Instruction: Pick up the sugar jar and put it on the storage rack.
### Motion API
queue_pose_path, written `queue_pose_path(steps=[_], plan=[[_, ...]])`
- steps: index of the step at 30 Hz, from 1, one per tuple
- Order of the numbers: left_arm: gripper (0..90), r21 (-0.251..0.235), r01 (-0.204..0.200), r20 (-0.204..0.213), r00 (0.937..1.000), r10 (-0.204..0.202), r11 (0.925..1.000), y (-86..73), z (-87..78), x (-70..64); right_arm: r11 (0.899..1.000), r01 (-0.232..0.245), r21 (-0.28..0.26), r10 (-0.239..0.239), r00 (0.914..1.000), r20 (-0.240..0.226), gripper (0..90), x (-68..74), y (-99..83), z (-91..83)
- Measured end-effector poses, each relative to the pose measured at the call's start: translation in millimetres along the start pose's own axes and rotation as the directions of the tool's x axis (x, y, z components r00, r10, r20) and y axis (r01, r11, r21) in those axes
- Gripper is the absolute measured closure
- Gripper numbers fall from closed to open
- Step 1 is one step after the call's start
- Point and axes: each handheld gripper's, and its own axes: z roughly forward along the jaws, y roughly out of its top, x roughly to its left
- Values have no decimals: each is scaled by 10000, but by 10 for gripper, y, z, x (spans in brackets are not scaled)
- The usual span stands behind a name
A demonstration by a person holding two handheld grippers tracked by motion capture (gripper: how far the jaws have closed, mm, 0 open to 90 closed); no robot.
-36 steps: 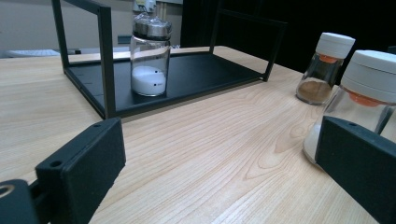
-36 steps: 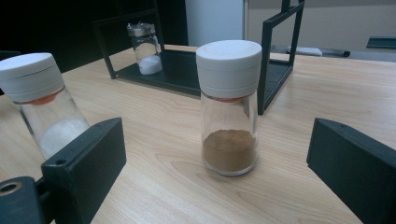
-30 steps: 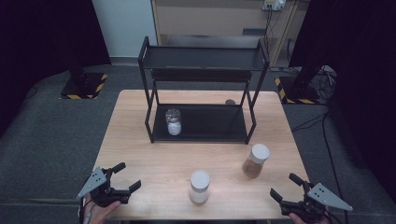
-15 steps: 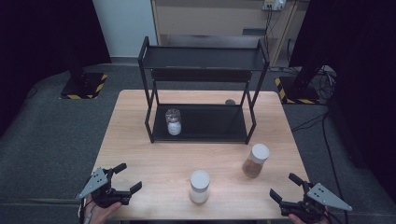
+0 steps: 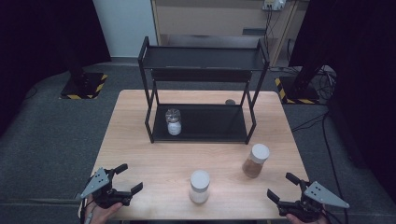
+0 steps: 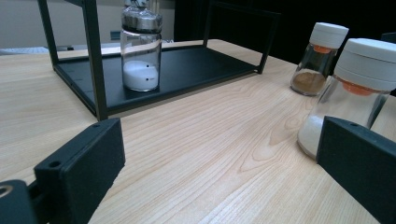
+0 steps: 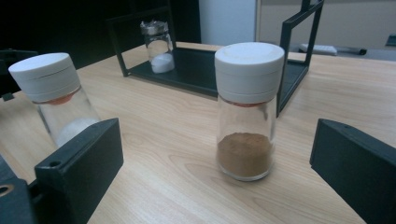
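Right gripper view: my right tool (image 7: 219,175) is spread, brown-powder jar (image 7: 246,112) just ahead; left tool (image 5: 125,181) is spread too, holding nothing.

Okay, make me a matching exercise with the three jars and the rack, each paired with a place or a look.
Things:
1. metal-capped jar
2. brown-powder jar
3. white-powder jar with white lid
4. rack

Descriptions:
A. on the table near the front edge, between the two grippers
B. black, two shelves
C. on the lower shelf, left side
D. on the table just outside the rack's front right leg

Pairs: 1-C, 2-D, 3-A, 4-B
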Motion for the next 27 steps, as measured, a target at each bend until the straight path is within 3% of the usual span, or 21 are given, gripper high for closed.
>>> queue_pose_path(steps=[3, 17, 27], plan=[[2, -2, 19, -20, 10000, -19, 10000, 0, -1, 0, 9999, 24, 152, -23, 10000, -91, 30, 0, 24, 27], [1, -15, -34, -126, 9999, 34, 10000, 1, -6, -12, 9995, 278, -124, -284, 9984, -486, 32, 0, 191, 121], [0, -18, -85, -173, 9998, 84, 10000, 5, -9, -20, 9972, 734, -111, -742, 9903, -1174, 31, 115, 383, 371]])
